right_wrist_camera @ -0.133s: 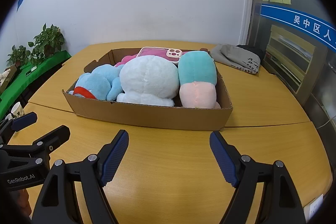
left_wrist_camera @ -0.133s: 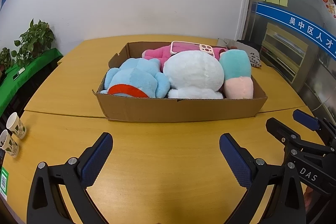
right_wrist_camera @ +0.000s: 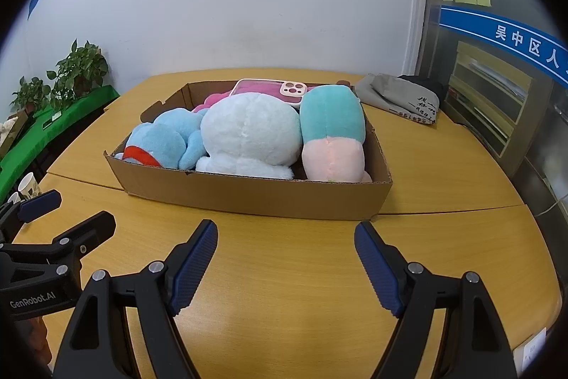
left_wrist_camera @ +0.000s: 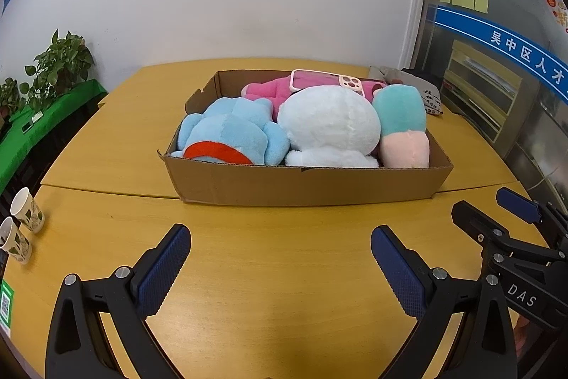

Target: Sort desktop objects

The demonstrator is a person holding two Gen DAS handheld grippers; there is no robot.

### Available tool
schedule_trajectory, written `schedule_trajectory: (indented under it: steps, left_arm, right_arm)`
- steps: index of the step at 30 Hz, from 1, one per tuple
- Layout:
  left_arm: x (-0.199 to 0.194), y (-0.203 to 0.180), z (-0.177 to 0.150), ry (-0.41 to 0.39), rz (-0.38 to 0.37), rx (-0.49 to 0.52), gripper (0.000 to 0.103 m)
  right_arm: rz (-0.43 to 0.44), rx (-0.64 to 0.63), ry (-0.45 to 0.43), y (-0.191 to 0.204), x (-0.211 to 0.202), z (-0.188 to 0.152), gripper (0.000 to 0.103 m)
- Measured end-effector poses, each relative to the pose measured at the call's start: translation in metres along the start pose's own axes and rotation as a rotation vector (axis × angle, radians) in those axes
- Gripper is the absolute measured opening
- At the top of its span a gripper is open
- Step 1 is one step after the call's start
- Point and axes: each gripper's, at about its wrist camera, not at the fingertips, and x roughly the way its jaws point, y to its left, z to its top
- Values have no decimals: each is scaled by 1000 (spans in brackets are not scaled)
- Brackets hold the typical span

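A shallow cardboard box [left_wrist_camera: 305, 187] [right_wrist_camera: 255, 198] stands on the wooden table. It holds a blue plush with a red band [left_wrist_camera: 227, 134] [right_wrist_camera: 159, 144], a white plush [left_wrist_camera: 330, 126] [right_wrist_camera: 248, 134], a teal and pink plush [left_wrist_camera: 403, 126] [right_wrist_camera: 333, 137] and a pink plush [left_wrist_camera: 269, 91] at the back. A phone in a pink case [left_wrist_camera: 326, 82] [right_wrist_camera: 269, 91] lies on top. My left gripper [left_wrist_camera: 280, 258] and my right gripper [right_wrist_camera: 285, 254] are open and empty, side by side in front of the box.
Two paper cups [left_wrist_camera: 21, 229] stand at the table's left edge. A grey folded garment [right_wrist_camera: 401, 98] lies at the back right. Potted plants [left_wrist_camera: 60, 63] sit on a green-covered stand to the left. A glass door and shelves are at the right.
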Motion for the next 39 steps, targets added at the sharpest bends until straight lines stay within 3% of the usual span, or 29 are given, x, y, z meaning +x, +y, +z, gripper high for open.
schedule_trajectory:
  steps: [10,16,19,23,27,32,38,39]
  left_arm:
    - [2,16,-4,9,-1,15,103]
    - [18,55,-10,48,-9,-6,103]
    - [26,82,-17,53,-51,-11,103]
    - [30,121,-34,2,-143,75,103]
    - [49,164,-55,69,-115,153,103]
    - [75,213,-77,169,-74,161,103]
    - [94,240,-81,212,-78,177,103]
    - [96,244,-79,212,-79,176,103]
  right_arm:
    - [8,7,17,0,3,1,80]
    - [14,19,41,-12,8,-1,80]
    - [93,33,32,-27,11,-5,80]
    - [212,-48,20,-59,22,-26,80]
    - [260,-155,100,-103,52,-62,80]
    - [272,-185,211,-166,83,-98,80]
    - [338,-189,221,-211,102,-90,88]
    - [340,-207,228,-214,106,-88,94]
